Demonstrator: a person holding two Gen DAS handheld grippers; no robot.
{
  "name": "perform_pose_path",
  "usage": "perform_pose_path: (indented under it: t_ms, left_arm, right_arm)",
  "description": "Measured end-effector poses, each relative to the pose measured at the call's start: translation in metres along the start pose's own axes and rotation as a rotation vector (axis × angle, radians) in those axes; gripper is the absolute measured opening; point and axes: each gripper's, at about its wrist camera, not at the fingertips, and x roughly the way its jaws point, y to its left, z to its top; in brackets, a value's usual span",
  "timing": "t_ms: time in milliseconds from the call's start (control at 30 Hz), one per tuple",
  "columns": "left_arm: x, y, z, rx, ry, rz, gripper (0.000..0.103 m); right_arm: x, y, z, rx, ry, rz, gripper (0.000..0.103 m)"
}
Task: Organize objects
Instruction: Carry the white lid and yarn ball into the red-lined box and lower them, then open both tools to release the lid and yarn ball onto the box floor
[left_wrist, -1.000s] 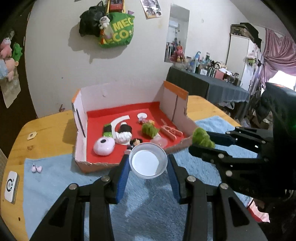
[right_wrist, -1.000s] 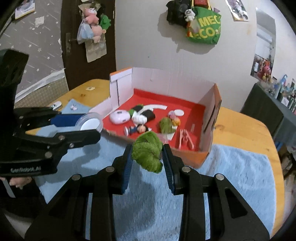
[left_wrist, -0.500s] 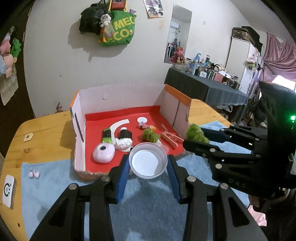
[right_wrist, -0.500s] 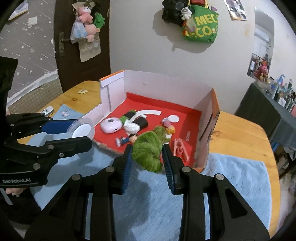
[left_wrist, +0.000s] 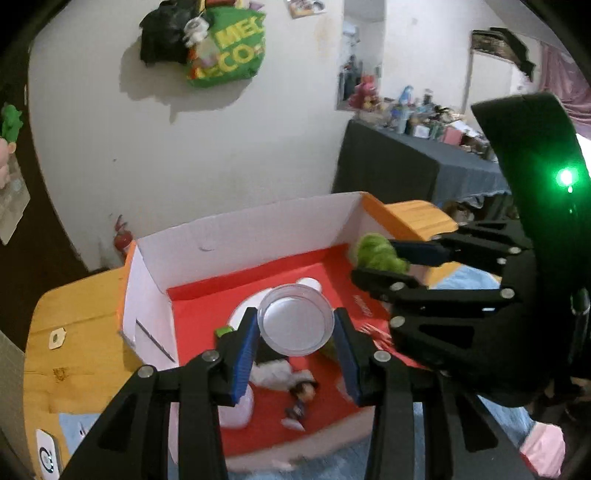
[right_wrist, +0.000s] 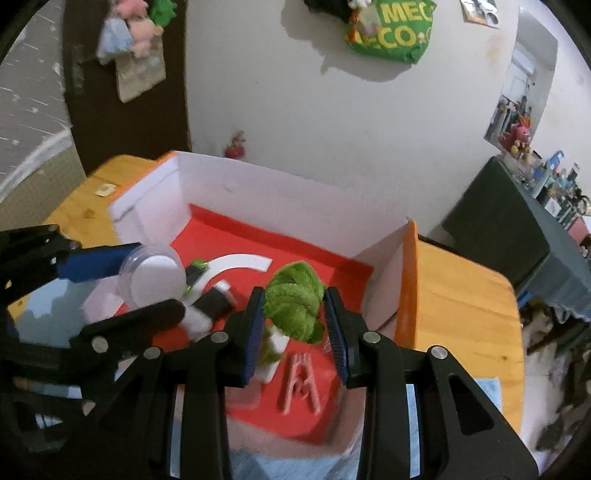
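My left gripper (left_wrist: 296, 326) is shut on a round clear lidded container (left_wrist: 296, 320) and holds it above the red floor of the open cardboard box (left_wrist: 236, 243). My right gripper (right_wrist: 294, 308) is shut on a green fuzzy ball (right_wrist: 294, 304) and holds it over the right half of the box (right_wrist: 280, 192). In the left wrist view the green ball (left_wrist: 376, 253) hangs near the box's right wall. In the right wrist view the container (right_wrist: 153, 278) is over the box's left side.
The box holds a small doll (left_wrist: 301, 393), a pink-white oval toy (left_wrist: 240, 410), a white curved strip (right_wrist: 236, 266) and a pink clip (right_wrist: 301, 386). The box sits on a wooden table (right_wrist: 461, 295) with a blue mat (left_wrist: 79, 428). A white device (left_wrist: 46, 452) lies at the table's left edge.
Both grippers have moved forward from above the blue mat to above the inside of the box, each still holding its object.
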Motion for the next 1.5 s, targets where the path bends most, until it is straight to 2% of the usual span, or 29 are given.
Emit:
perform_pose_path:
  t_ms: [167, 367, 667, 767, 1067, 1200, 1333, 1500]
  left_arm:
    - [0.036, 0.019, 0.016, -0.047, 0.069, -0.024, 0.043]
    - [0.075, 0.039, 0.023, -0.106, 0.144, -0.029, 0.043]
    - [0.115, 0.056, 0.023, -0.16, 0.214, -0.005, 0.043]
    - [0.123, 0.056, 0.021, -0.175, 0.24, -0.01, 0.043]
    - [0.144, 0.058, 0.011, -0.22, 0.285, 0.007, 0.043]
    - [0.151, 0.062, 0.007, -0.255, 0.316, -0.017, 0.043]
    - [0.151, 0.059, 0.006, -0.24, 0.309, 0.003, 0.043]
    - [0.151, 0.056, 0.008, -0.215, 0.311, 0.006, 0.049]
  right_arm:
    - [0.037, -0.018, 0.021, 0.056, 0.087, 0.001, 0.031]
    - [0.071, -0.018, 0.033, 0.017, 0.176, -0.045, 0.031]
    - [0.105, -0.014, 0.035, -0.022, 0.289, -0.083, 0.031]
    - [0.114, -0.019, 0.032, 0.007, 0.318, -0.085, 0.031]
    - [0.128, -0.023, 0.02, 0.051, 0.346, -0.079, 0.031]
    - [0.133, -0.027, 0.013, 0.054, 0.361, -0.098, 0.031]
    - [0.137, -0.026, 0.013, 0.061, 0.357, -0.088, 0.031]
    - [0.137, -0.028, 0.014, 0.069, 0.359, -0.082, 0.033]
